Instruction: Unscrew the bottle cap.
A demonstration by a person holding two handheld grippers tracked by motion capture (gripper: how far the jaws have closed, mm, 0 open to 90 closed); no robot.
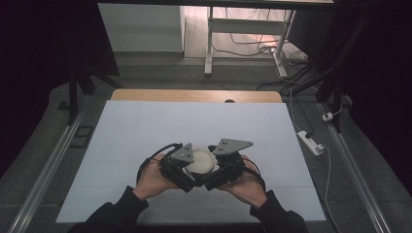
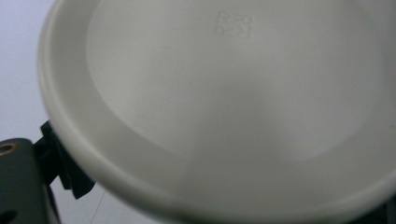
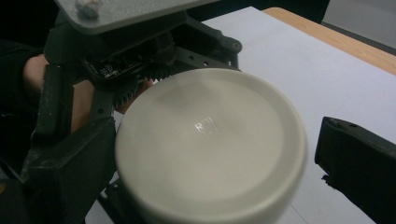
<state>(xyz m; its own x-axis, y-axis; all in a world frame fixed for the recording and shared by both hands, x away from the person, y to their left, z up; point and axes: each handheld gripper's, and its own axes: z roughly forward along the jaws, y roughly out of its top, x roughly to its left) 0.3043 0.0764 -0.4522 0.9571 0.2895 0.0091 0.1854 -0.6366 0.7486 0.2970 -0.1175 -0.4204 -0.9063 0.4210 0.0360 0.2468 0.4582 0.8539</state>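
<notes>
A white round plastic bowl is held tilted just above the table, between my two grippers. My left gripper is shut on its rim. In the left gripper view the bowl is very close, and one black finger shows behind the rim at lower left. In the right gripper view the bowl's base, with a small embossed mark, faces the camera, and the left gripper sits behind it. My right gripper is open around the bowl; its left jaw is against the wall and its right jaw stands apart.
A white sheet covers the table, whose wooden far edge shows beyond it. Metal rails run along both sides. On the floor to the right lie a power strip and cables. White desk legs stand farther back.
</notes>
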